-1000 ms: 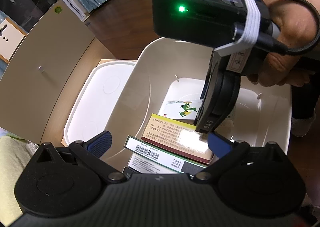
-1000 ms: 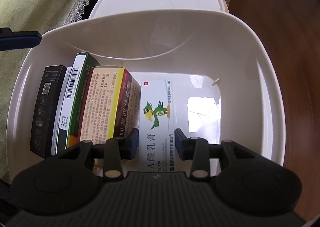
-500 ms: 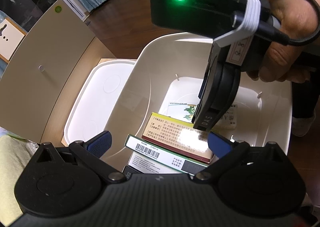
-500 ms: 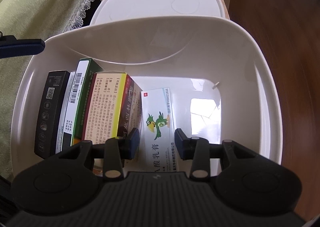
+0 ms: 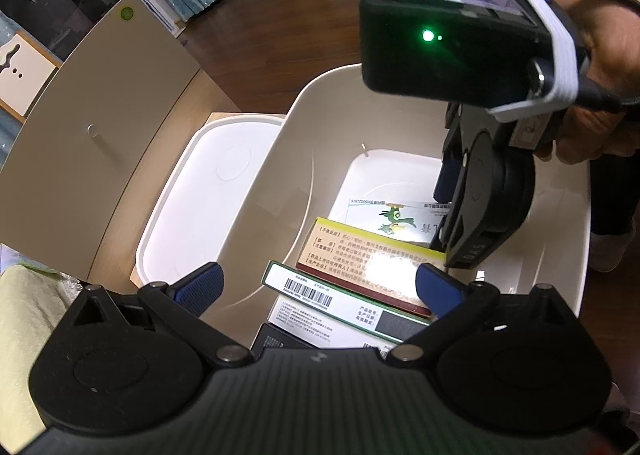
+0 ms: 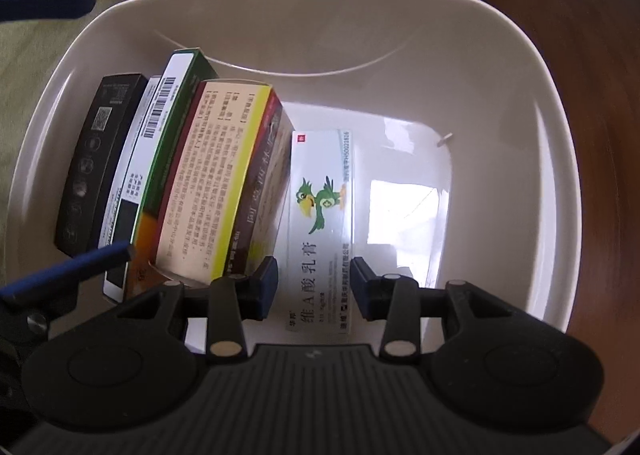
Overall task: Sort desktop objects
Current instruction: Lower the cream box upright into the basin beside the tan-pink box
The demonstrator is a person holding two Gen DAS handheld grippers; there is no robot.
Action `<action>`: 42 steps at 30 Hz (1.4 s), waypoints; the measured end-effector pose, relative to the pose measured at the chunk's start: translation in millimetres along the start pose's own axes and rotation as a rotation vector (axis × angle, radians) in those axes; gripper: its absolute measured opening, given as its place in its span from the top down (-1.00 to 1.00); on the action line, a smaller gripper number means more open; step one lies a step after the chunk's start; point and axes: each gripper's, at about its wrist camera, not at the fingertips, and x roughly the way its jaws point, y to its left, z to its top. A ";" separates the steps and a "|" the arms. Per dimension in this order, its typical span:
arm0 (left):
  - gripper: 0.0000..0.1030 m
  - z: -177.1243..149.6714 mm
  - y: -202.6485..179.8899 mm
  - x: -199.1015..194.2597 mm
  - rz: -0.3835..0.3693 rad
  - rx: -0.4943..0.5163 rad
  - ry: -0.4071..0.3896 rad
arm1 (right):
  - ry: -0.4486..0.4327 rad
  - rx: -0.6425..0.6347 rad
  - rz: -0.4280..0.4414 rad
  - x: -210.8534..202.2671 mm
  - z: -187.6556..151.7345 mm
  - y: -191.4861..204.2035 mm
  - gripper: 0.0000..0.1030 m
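Note:
A white bin holds several boxes on edge along its left side: a black box, a green box and a yellow and maroon box. A white box with a green parrot lies flat on the bin floor. My right gripper points down into the bin, open. Its pads straddle the parrot box's near end without holding it. My left gripper hangs wide open above the upright boxes, holding nothing. One of its blue fingers shows at the left.
A white lid lies beyond the bin on a tan board. Dark wooden floor surrounds them. A yellow-green cloth is at the left. A person's hand holds the right gripper.
The right gripper has drawn back and shifted right in the left wrist view. The parrot box stays on the bin floor, with more of its near end showing. The left gripper has not moved.

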 end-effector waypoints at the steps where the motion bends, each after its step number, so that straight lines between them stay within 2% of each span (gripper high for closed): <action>1: -0.99 -0.1 -0.4 -0.1 0.000 0.001 0.000 | 0.001 -0.007 -0.003 0.1 0.2 0.6 0.29; 12: -0.99 -1.1 -1.2 0.6 0.001 0.008 0.006 | 0.019 -0.028 -0.027 3.6 0.6 -1.7 0.31; 18: -0.99 -2.2 -1.4 0.5 0.000 0.010 0.006 | 0.055 -0.094 -0.052 14.0 -3.4 2.6 0.31; 42: -0.99 -5.2 -2.4 -1.3 0.000 0.017 0.010 | -0.014 -0.093 -0.062 1.5 10.7 -18.3 0.32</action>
